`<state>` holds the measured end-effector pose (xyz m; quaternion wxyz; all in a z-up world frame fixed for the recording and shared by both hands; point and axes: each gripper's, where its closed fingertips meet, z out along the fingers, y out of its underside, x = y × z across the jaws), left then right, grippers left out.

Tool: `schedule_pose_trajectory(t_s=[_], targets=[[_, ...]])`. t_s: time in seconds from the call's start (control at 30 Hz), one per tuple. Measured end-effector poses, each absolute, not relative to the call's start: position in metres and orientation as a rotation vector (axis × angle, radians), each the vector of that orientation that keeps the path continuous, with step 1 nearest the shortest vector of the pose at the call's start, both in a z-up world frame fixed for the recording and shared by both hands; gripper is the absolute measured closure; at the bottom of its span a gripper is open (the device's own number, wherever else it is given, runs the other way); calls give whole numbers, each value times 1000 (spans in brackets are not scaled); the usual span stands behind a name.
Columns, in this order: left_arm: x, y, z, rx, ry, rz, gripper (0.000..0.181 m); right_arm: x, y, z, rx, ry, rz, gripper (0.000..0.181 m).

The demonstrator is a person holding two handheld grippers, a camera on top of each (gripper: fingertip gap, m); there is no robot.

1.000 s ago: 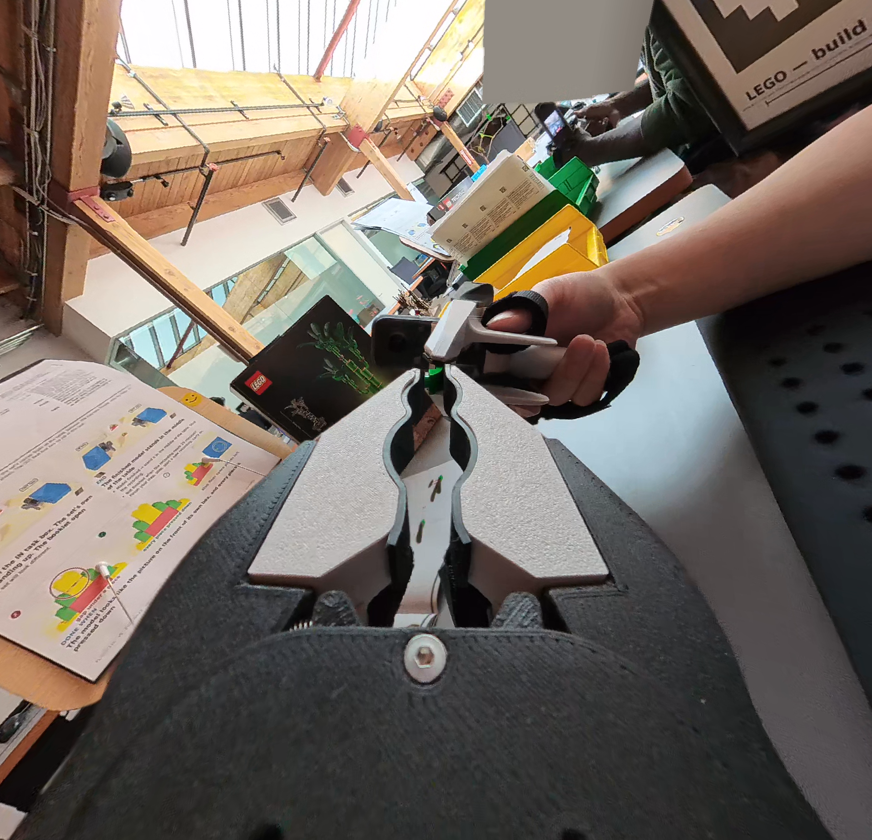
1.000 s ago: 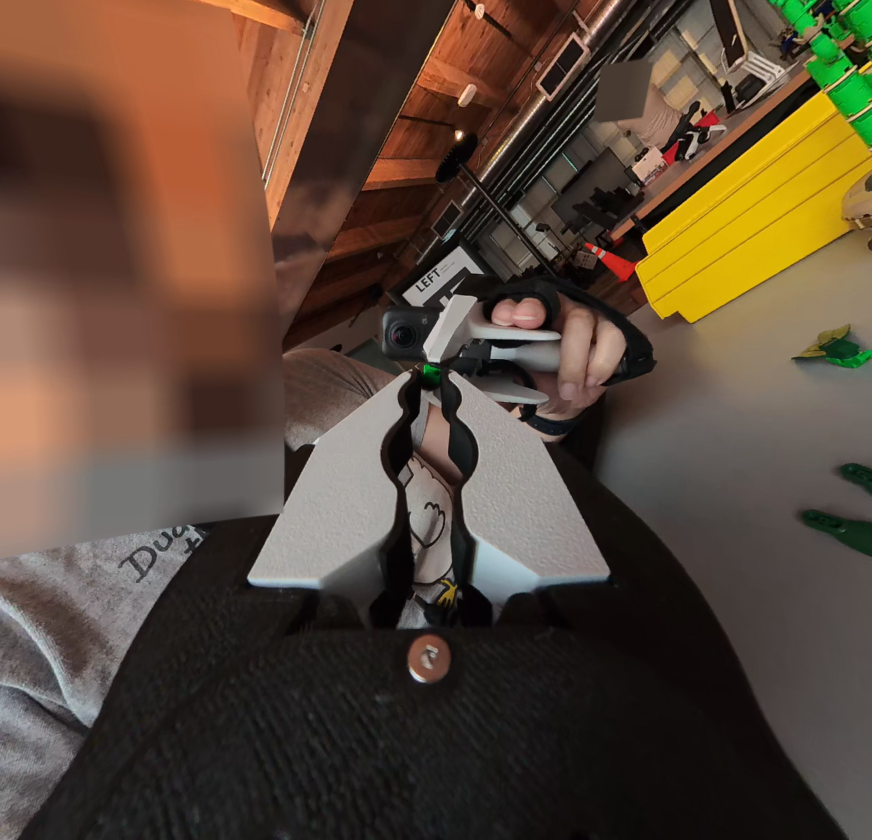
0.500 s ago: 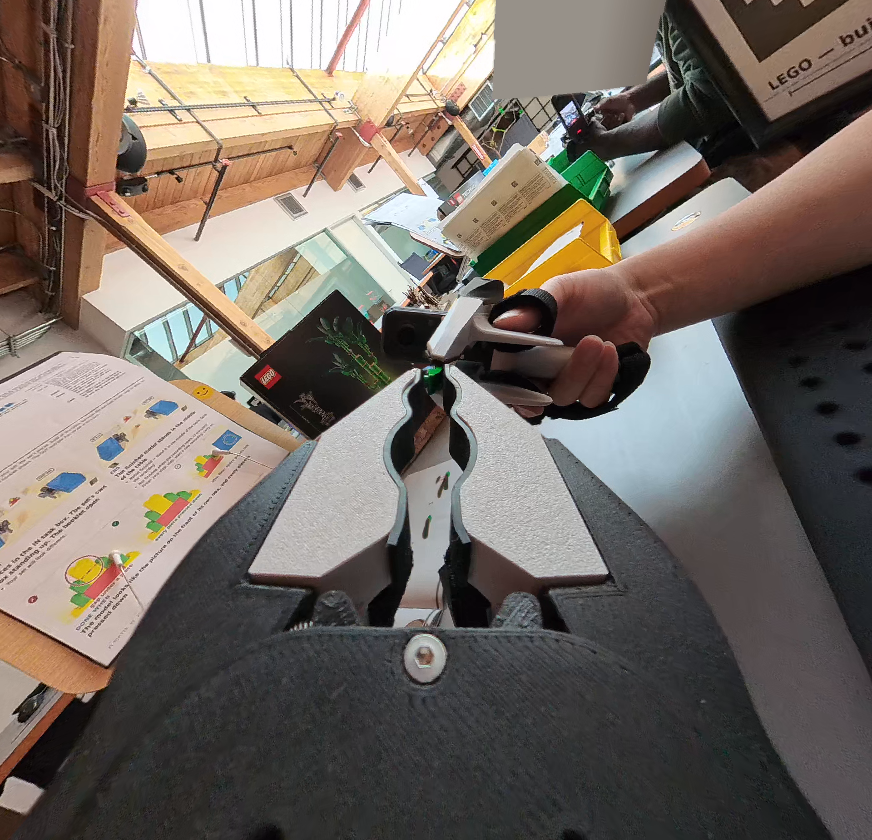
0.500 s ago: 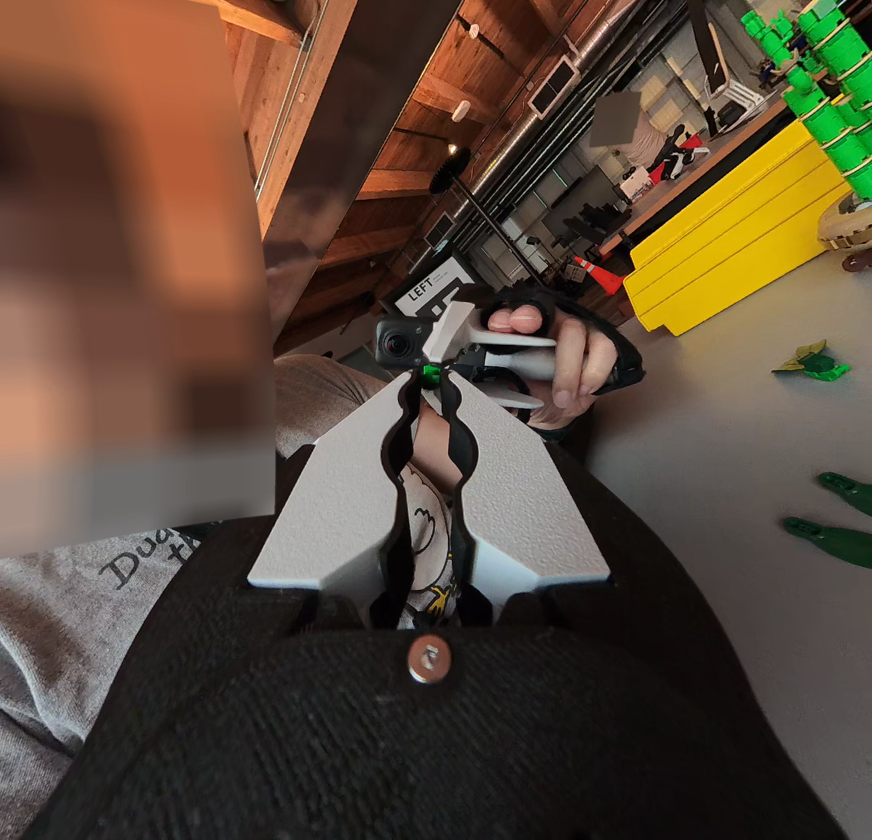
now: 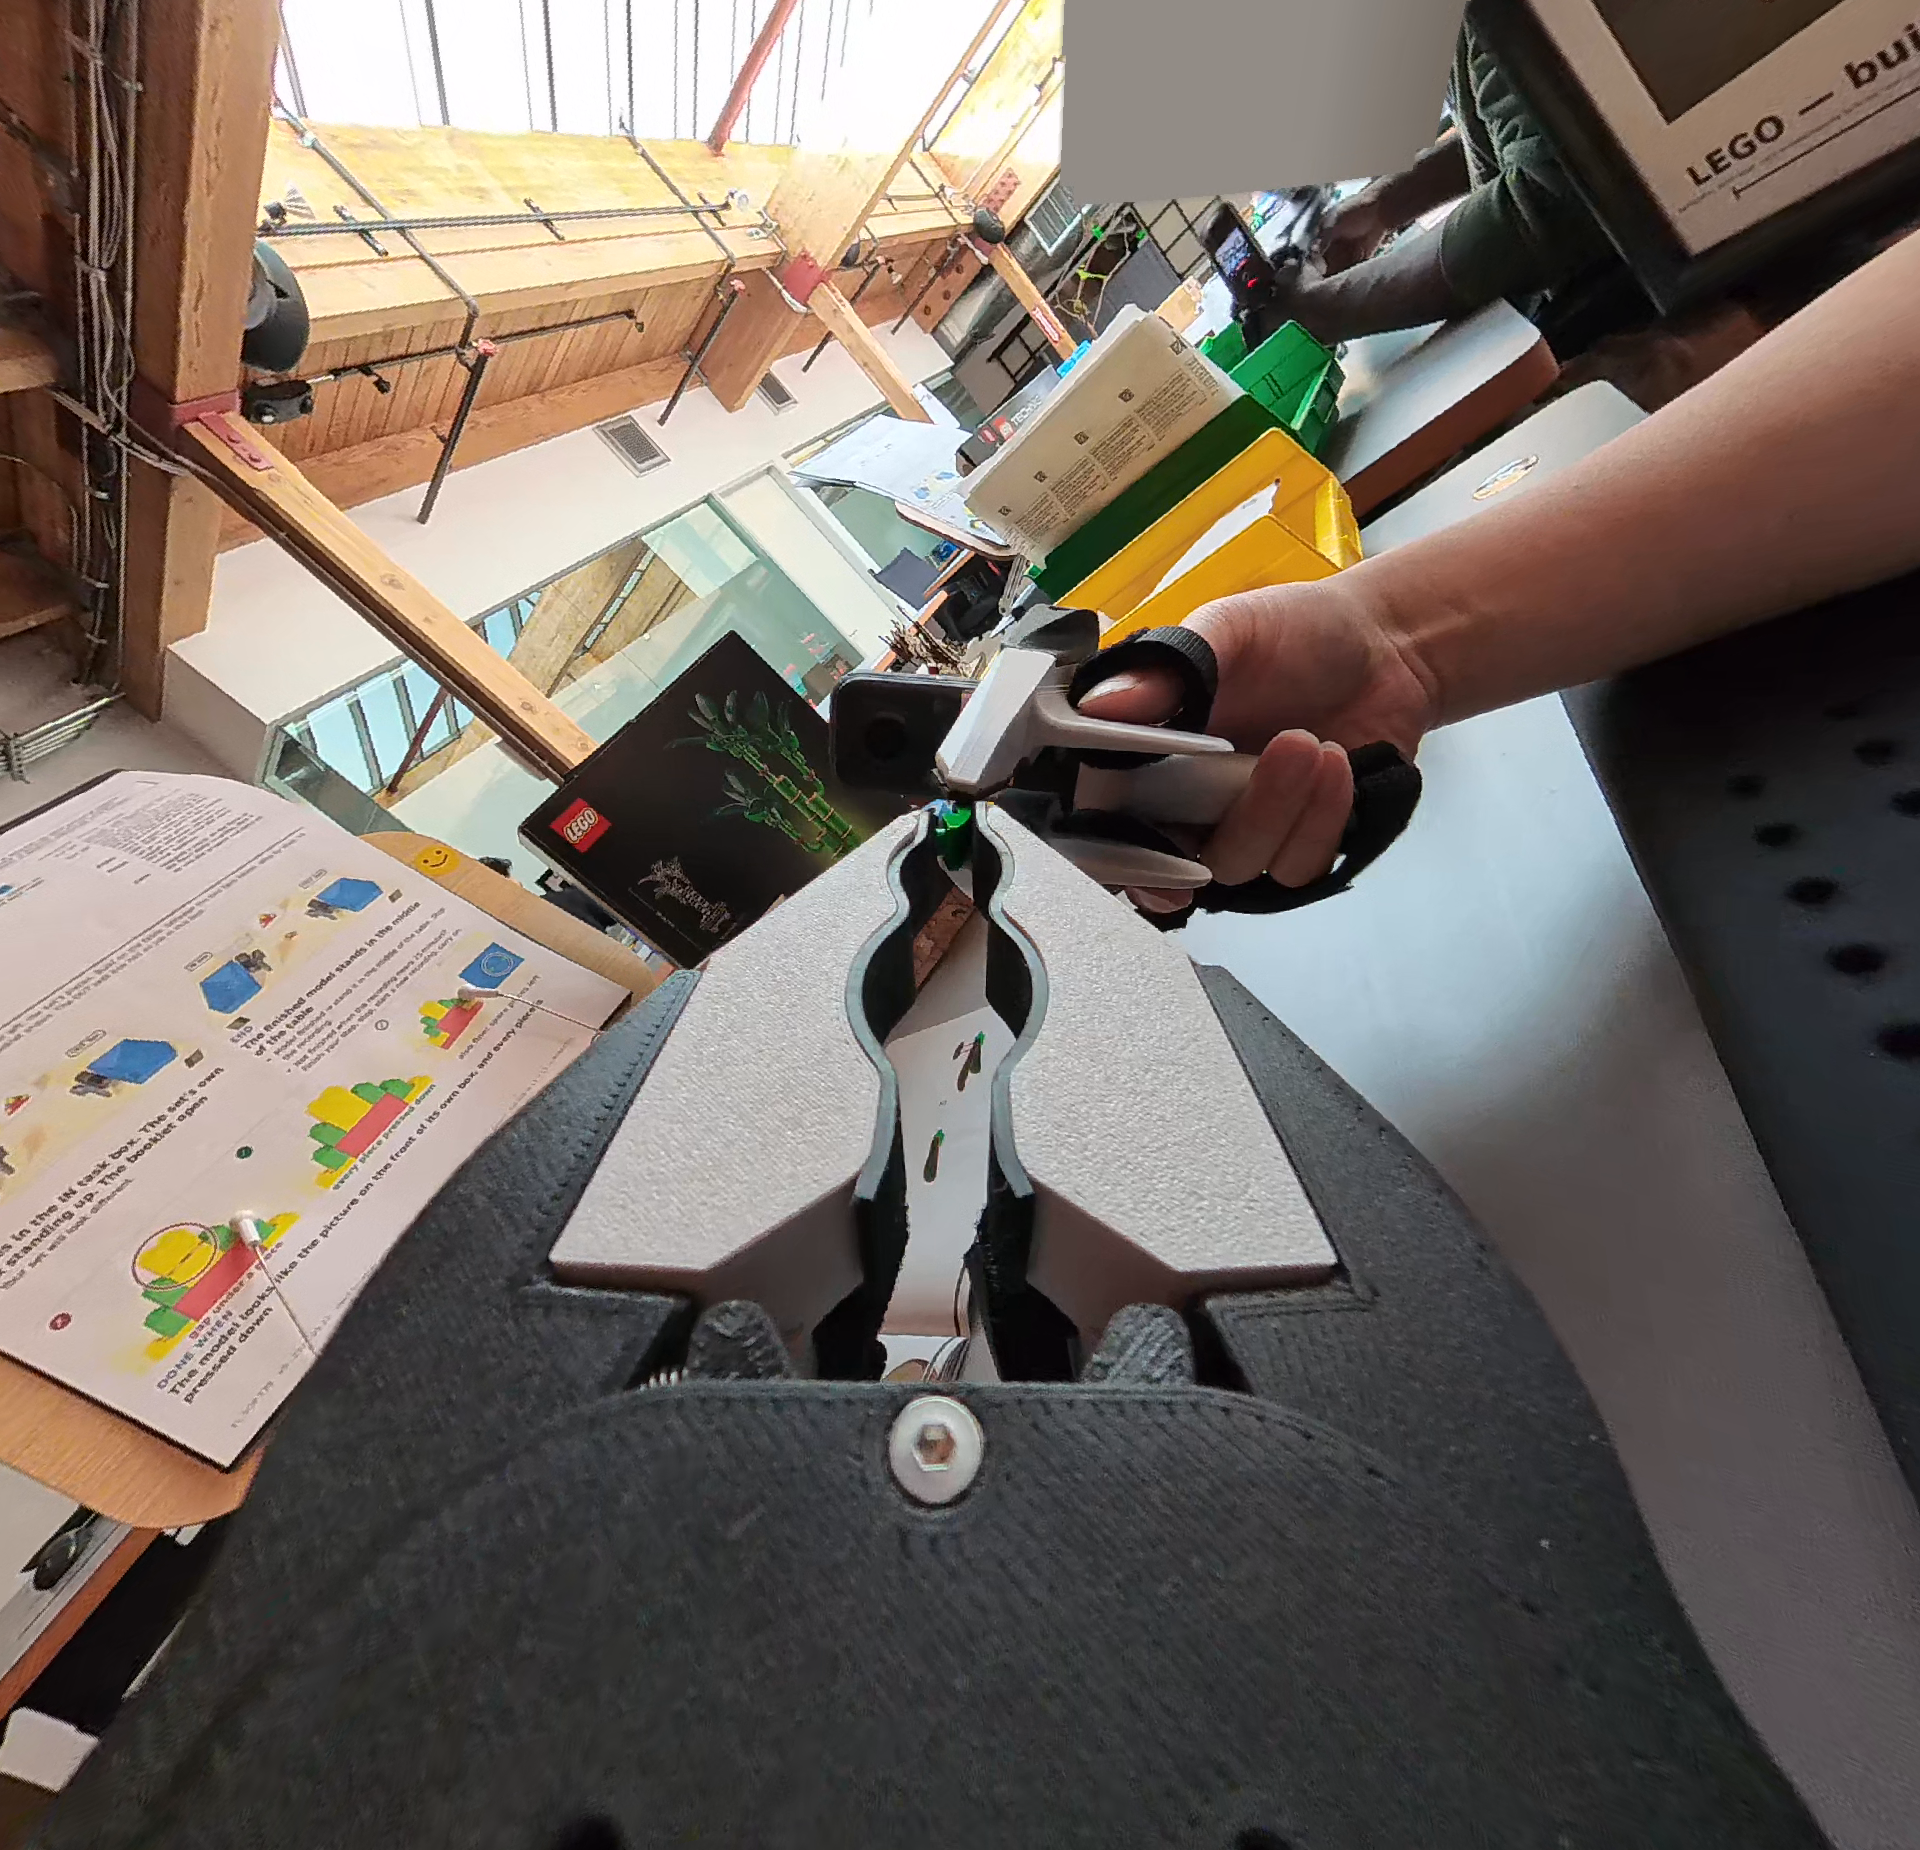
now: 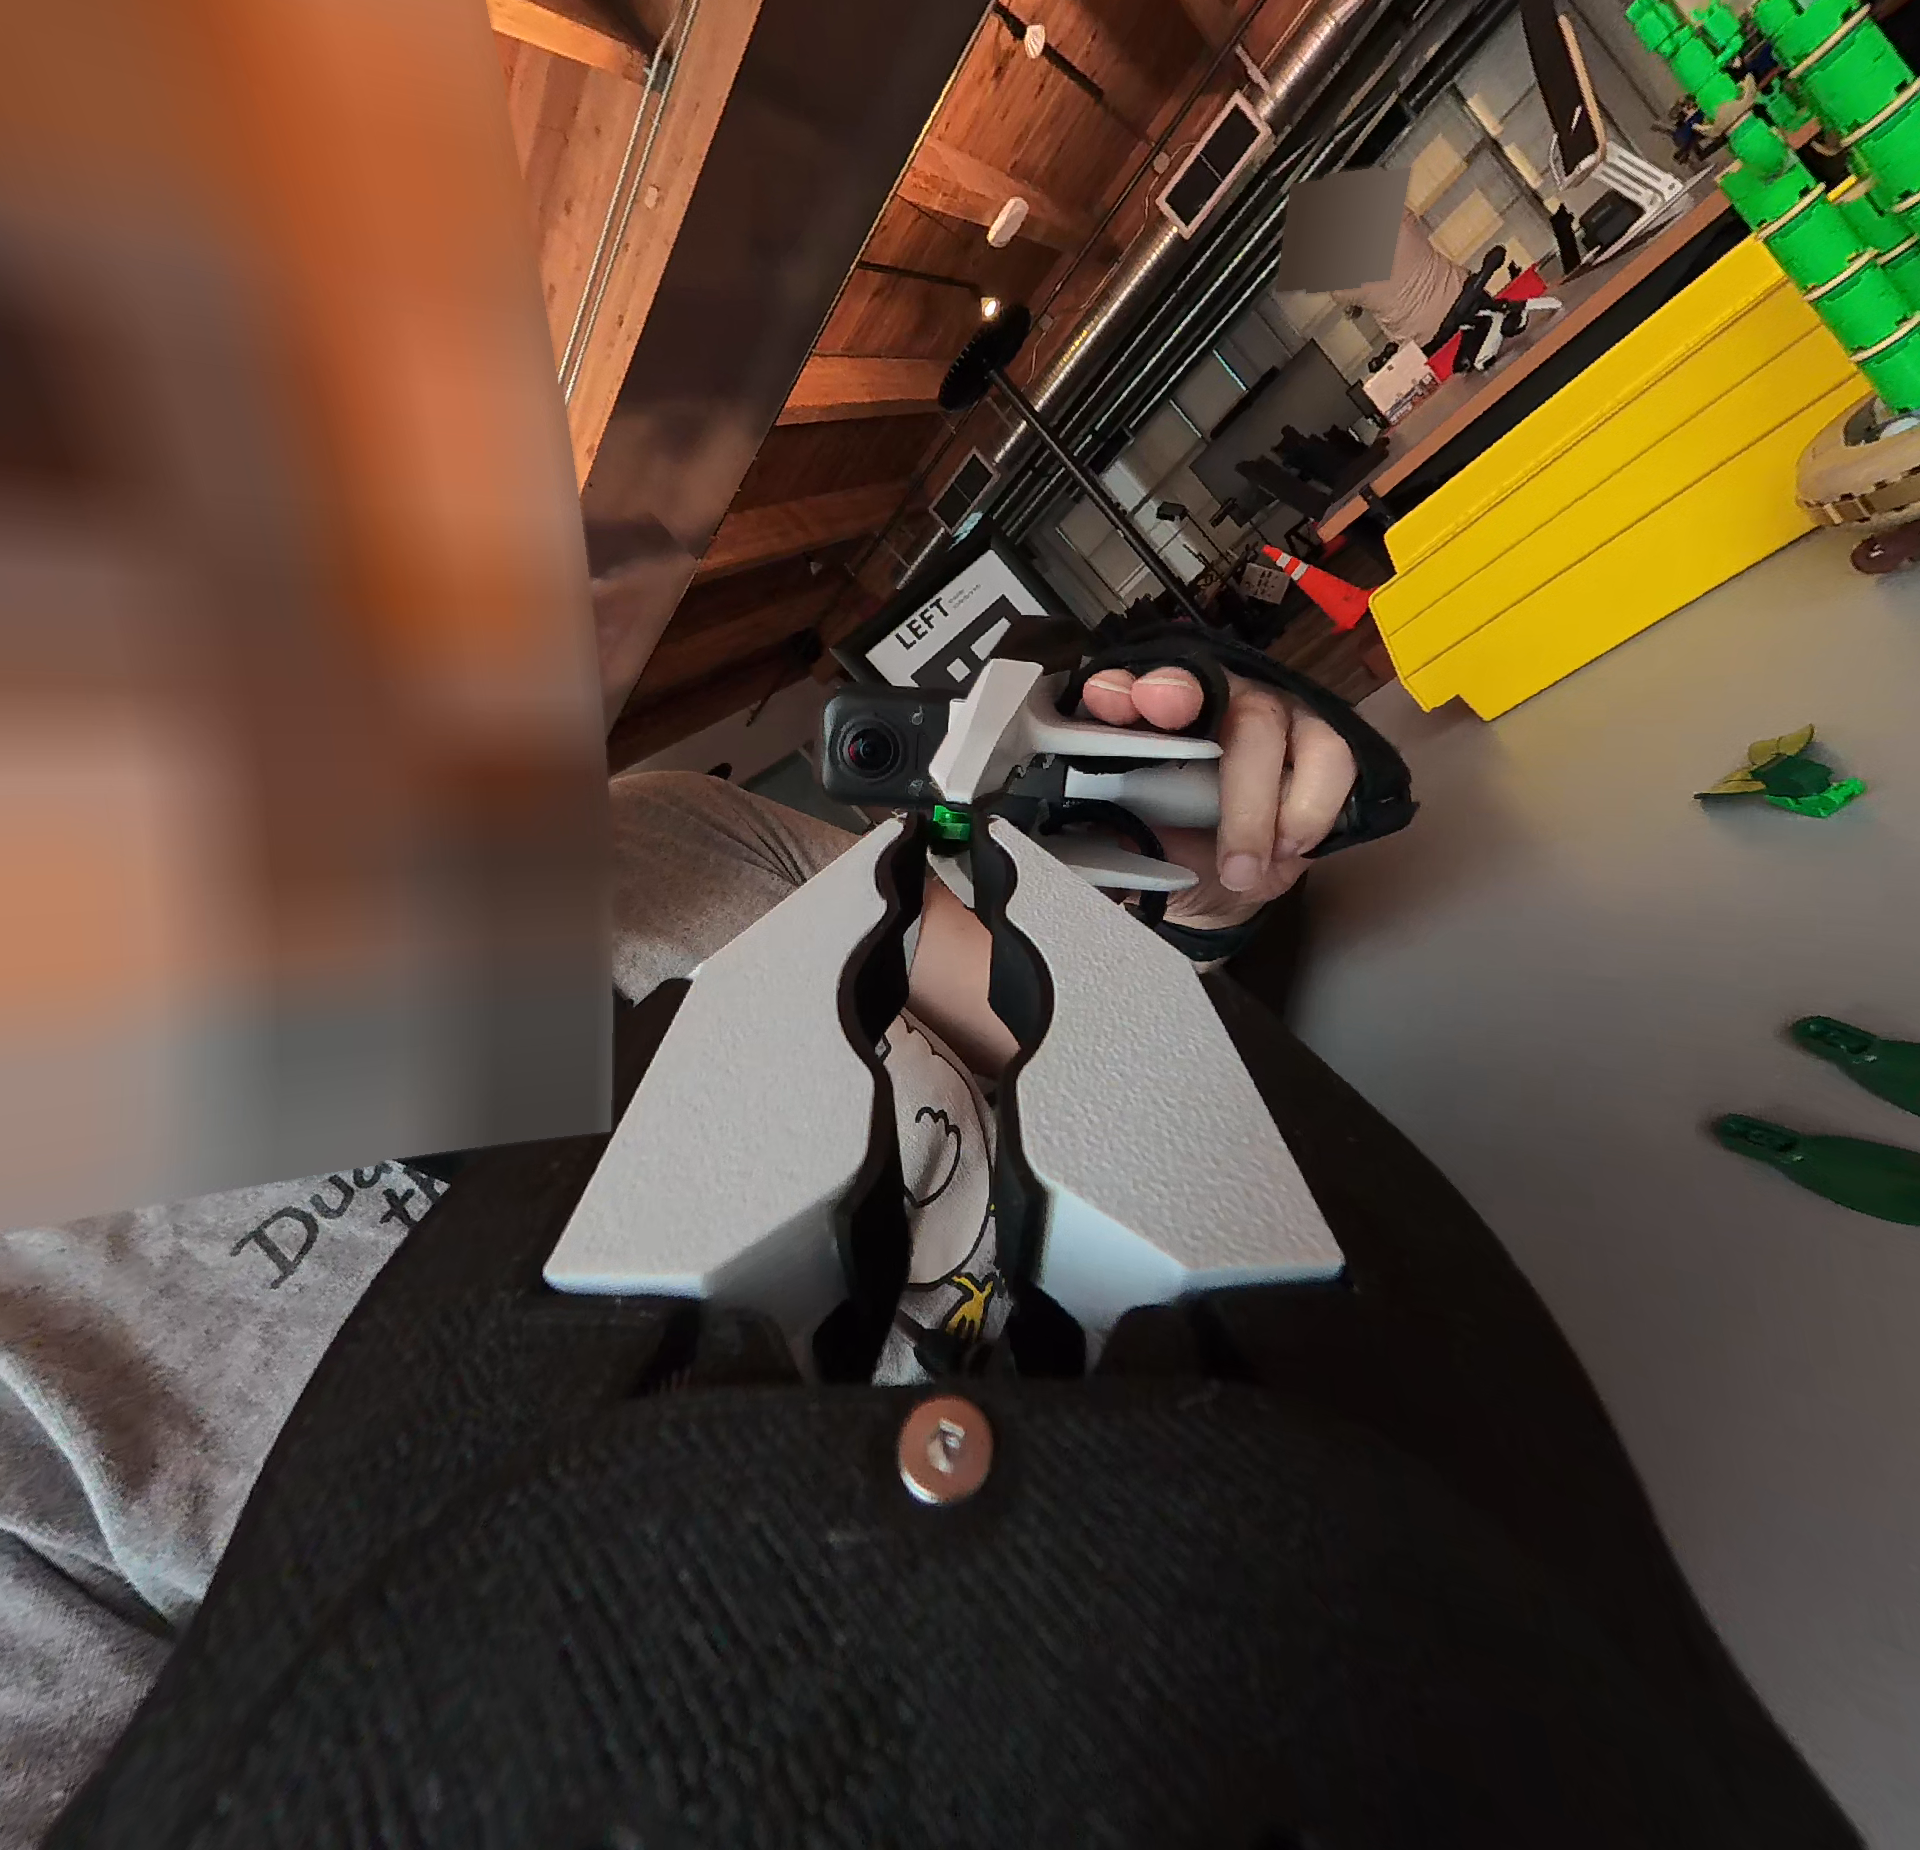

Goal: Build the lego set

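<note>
Left wrist view: small green piece (image 5: 952, 832) pinched at left gripper (image 5: 951, 836) tips, right gripper (image 5: 971, 792) opposite.

- in the left wrist view the black set box (image 5: 707, 813) and instruction sheet (image 5: 208, 1052) have slid toward the upper right of the frame.
- in the right wrist view the green bamboo model (image 6: 1829, 169) has slid down from the upper right corner, showing more.
- the yellow bin (image 6: 1621, 491) has dropped lower at right.
</note>
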<state>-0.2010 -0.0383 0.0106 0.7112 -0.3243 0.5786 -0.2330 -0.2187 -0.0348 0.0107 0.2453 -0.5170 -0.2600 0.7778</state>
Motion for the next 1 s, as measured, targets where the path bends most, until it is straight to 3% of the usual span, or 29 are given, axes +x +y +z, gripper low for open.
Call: schedule_pose_trajectory(t_s=[0.47,0.7,0.87,1.0], targets=[[-202,-39,11,-715,1272,-514,178,-204,-33,10,-1480,-756,2032,168],[-204,-40,12,-689,1287,-468,178,-172,-16,-80,-1843,-1199,1158,169],[-207,-37,8,-682,1316,-413,178,-163,-22,-148,-1968,-1525,820,162],[-208,-36,6,-676,1329,-377,178,-166,-18,-159,-1945,-1556,765,160]])
